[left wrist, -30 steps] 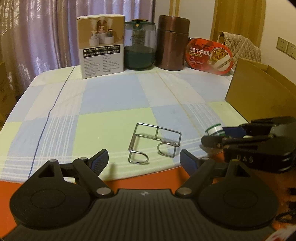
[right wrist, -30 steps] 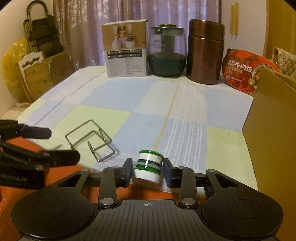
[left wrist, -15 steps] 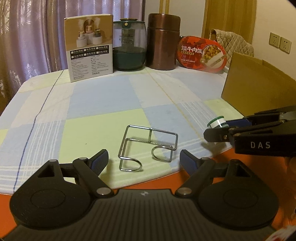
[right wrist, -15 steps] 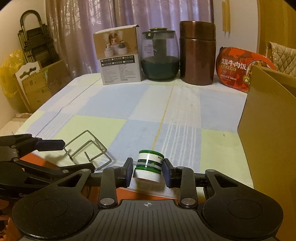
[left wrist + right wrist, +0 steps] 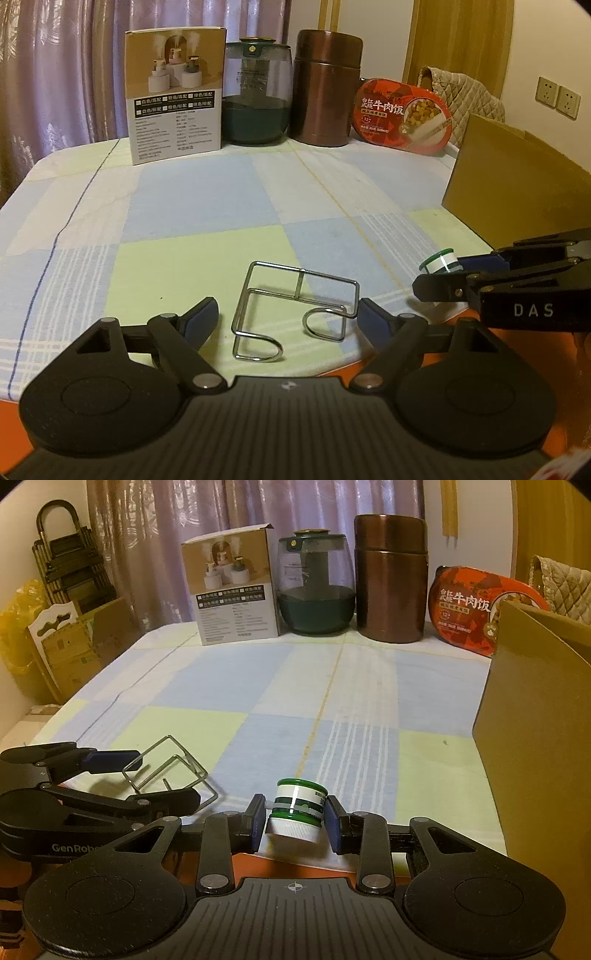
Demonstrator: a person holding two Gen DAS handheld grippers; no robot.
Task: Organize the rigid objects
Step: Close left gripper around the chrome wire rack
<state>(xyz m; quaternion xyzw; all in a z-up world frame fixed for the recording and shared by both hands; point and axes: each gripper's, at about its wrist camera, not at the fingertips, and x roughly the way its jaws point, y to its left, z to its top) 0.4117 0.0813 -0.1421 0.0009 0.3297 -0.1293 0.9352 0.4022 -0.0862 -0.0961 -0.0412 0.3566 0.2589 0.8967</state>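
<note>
A bent wire rack (image 5: 300, 286) lies on the checked tablecloth (image 5: 184, 206) near the front edge. My left gripper (image 5: 286, 308) sits low over it, one finger on each side. Its jaws are closing, with the rack between them, and the pads do not touch the wire. From the right wrist the rack (image 5: 184, 760) and the left gripper (image 5: 162, 777) show at the lower left. My right gripper (image 5: 294, 814) is shut on a small green-and-white bottle (image 5: 297, 806), tilted, with its white cap toward the camera. The left wrist view has that bottle (image 5: 439, 260) and the right gripper (image 5: 443, 275) at its right.
An open cardboard box (image 5: 535, 720) stands at the table's right side. Along the back edge are a white product carton (image 5: 175, 114), a green glass jar (image 5: 256, 107), a copper canister (image 5: 323, 85) and a red food bowl (image 5: 402, 114). Folded cartons (image 5: 62, 646) lean left of the table.
My left gripper has moved in and down toward the wire rack, which now lies between its fingertips. The right gripper keeps its hold on the bottle in about the same place.
</note>
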